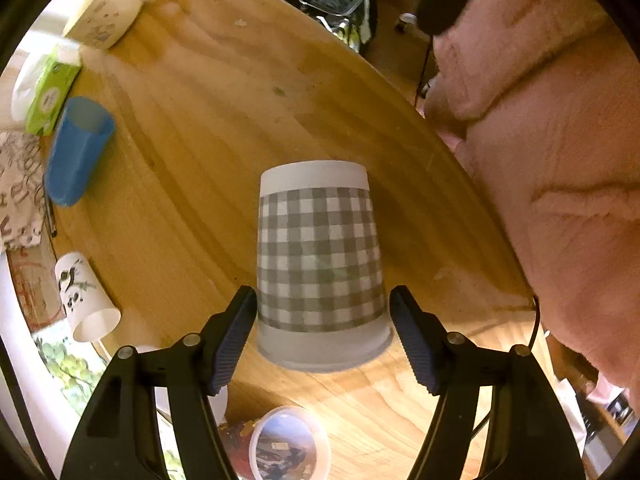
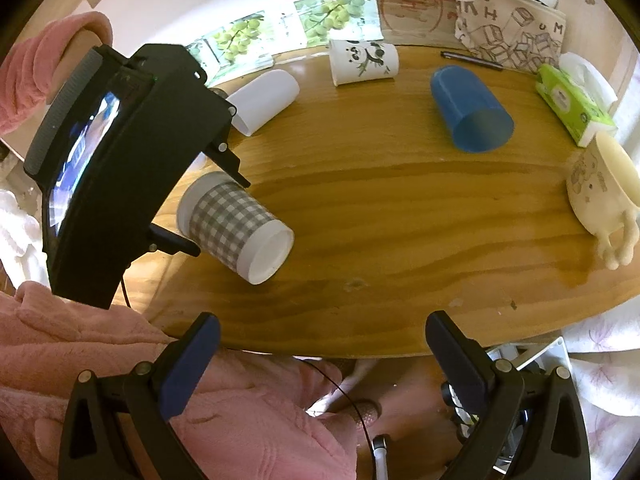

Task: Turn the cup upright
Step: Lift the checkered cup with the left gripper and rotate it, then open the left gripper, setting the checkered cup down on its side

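Two grippers are working over the wooden table [image 2: 400, 208], and several cups are lying on it. Furthest left in the right wrist view, the left gripper [image 1: 322, 340] is reaching around the checked paper cup [image 1: 318, 256], which is lying on its side near the table's front edge with its closed base pointing toward the middle. Its fingers are spread open, one on each side of the cup near the wide rim; whether the pads [image 1: 232, 344] are touching the wall I cannot tell. Judging by its look, this cup is light and thin-walled, so it will likely crush under a hard squeeze; a gentle hold across the wall near the stiffer rolled rim seems best. Further right, a blue cup [image 2: 470, 108] and a cream mug [image 2: 600, 192] are lying untouched. The right gripper [image 2: 320, 364] is hovering open off the table's edge, holding nothing.
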`<action>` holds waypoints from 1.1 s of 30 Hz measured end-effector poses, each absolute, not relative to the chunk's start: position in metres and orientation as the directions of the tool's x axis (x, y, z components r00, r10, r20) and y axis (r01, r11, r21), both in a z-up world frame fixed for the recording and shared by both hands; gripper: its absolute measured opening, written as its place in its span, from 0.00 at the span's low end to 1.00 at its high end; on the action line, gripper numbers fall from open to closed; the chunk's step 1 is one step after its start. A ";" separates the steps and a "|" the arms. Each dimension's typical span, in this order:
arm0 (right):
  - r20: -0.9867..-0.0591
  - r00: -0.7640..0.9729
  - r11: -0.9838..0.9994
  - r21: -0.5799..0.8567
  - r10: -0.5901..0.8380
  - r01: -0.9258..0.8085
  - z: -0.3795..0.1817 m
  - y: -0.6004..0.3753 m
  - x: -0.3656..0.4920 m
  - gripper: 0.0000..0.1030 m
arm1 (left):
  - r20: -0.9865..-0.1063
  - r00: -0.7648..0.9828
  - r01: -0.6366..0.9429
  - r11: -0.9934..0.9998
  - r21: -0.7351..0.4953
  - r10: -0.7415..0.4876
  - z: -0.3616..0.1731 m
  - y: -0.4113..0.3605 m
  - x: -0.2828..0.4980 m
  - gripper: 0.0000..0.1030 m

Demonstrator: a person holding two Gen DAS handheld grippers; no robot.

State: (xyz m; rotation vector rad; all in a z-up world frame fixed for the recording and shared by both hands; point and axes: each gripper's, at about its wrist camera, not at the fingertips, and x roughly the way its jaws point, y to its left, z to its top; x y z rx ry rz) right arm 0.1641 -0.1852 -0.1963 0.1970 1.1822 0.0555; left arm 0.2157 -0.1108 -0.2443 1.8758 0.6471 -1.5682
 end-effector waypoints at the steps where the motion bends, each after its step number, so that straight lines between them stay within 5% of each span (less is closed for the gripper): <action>1: -0.912 0.382 0.982 0.182 0.148 0.055 -0.196 -0.184 0.164 1.00 | -0.984 0.181 0.713 -0.688 0.134 -0.005 -0.242 -0.110 0.219 0.70; 22: -0.890 0.403 0.976 0.181 0.213 -0.117 -0.189 -0.170 0.148 1.00 | -0.979 0.202 0.854 -0.483 0.195 -0.038 -0.196 -0.078 0.199 0.71; 33: -0.845 0.482 0.963 0.130 0.233 -0.236 -0.177 -0.163 0.135 1.00 | -0.964 0.218 0.971 -0.065 0.230 -0.153 -0.169 -0.058 0.186 0.71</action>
